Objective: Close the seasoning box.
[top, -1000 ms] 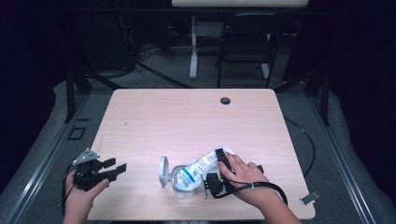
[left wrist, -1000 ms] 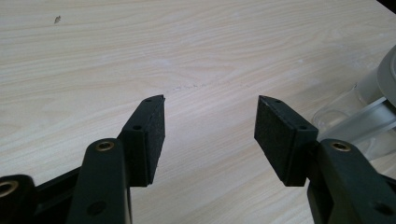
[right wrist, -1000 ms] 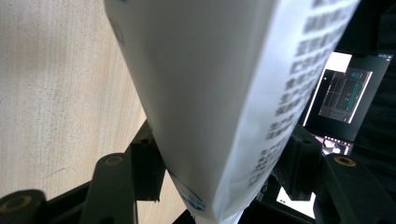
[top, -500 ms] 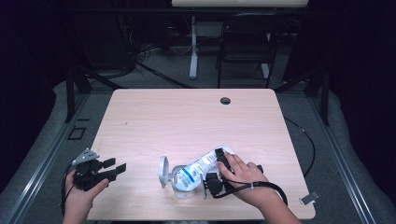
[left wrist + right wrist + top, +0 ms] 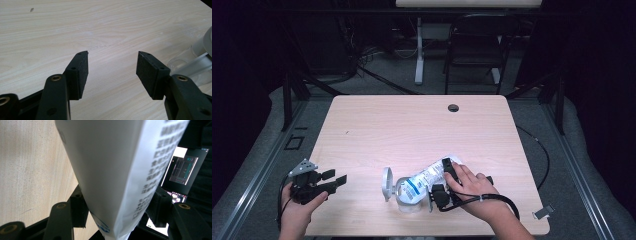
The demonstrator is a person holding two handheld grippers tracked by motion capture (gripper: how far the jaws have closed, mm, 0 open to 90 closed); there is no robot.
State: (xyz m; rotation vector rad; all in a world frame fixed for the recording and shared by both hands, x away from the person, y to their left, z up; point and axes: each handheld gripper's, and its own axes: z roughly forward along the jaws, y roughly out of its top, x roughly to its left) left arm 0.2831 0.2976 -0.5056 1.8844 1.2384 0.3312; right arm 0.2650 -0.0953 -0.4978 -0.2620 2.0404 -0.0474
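Note:
A white pouch (image 5: 424, 177) with blue print lies tilted near the table's front edge, its lower end at the mouth of a clear plastic jar (image 5: 408, 200). The jar's round lid (image 5: 386, 183) stands open on its left. My right gripper (image 5: 442, 181) is shut across the pouch, a hand on top of it. In the right gripper view the pouch (image 5: 112, 165) sits between both pads of that gripper (image 5: 117, 205). My left gripper (image 5: 336, 177) rests open at the front left, pointing toward the jar. Its jaws (image 5: 112, 71) hold nothing, and the jar (image 5: 197, 62) shows at the right edge.
The light wooden table (image 5: 412, 130) has a cable hole (image 5: 453, 107) near its far edge. A black chair (image 5: 474, 45) and a white stand stand behind it. A cable (image 5: 542, 150) runs along the floor at the right.

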